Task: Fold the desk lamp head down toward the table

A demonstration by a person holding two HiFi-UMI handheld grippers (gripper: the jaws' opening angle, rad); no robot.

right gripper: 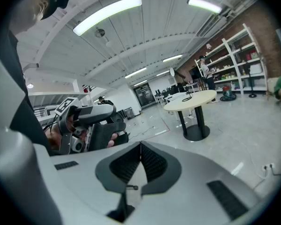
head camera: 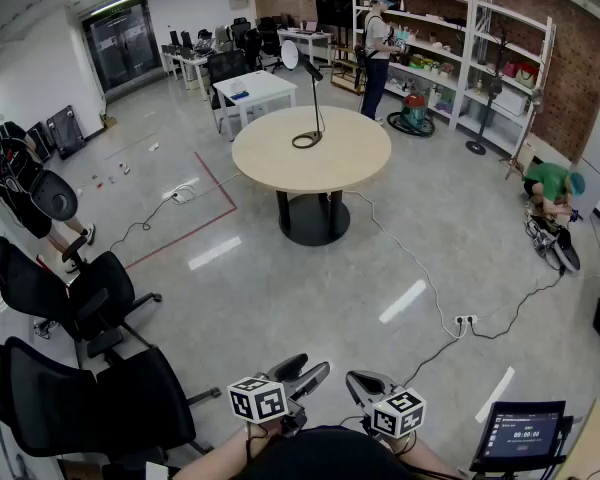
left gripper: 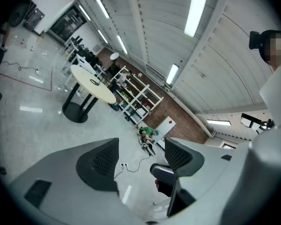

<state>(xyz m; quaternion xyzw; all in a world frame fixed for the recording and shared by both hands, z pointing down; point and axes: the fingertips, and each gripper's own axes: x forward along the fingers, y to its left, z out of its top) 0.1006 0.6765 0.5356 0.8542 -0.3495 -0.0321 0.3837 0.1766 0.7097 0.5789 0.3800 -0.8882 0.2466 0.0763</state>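
Desk lamp (head camera: pixel 314 96) stands upright on the round worktop (head camera: pixel 355 158) in the middle of the room. Its ring base sits near the worktop's centre and the round lamp head (head camera: pixel 290 55) is raised high on the thin stem. The lamp is well apart from both grippers, across a stretch of open floor (head camera: pixel 280 298). Left gripper (head camera: pixel 305 370) and right gripper (head camera: pixel 363 383) are at the bottom edge of the head view, close to the person's body and just beside each other, both aimed forward toward the worktop and tipped slightly down. Left gripper view: left gripper (left gripper: pixel 141 146) is released, jaws spread wide with only floor and a cable showing between them; the worktop (left gripper: pixel 91 84) is far off at upper left. Right gripper view: right gripper (right gripper: pixel 140 149) is clenched, pads meeting with nothing in them; the worktop (right gripper: pixel 192 99) is distant at right and the other gripper is held in a hand (right gripper: pixel 61 132) at left. Black office chairs (head camera: pixel 90 298) stand to the left.
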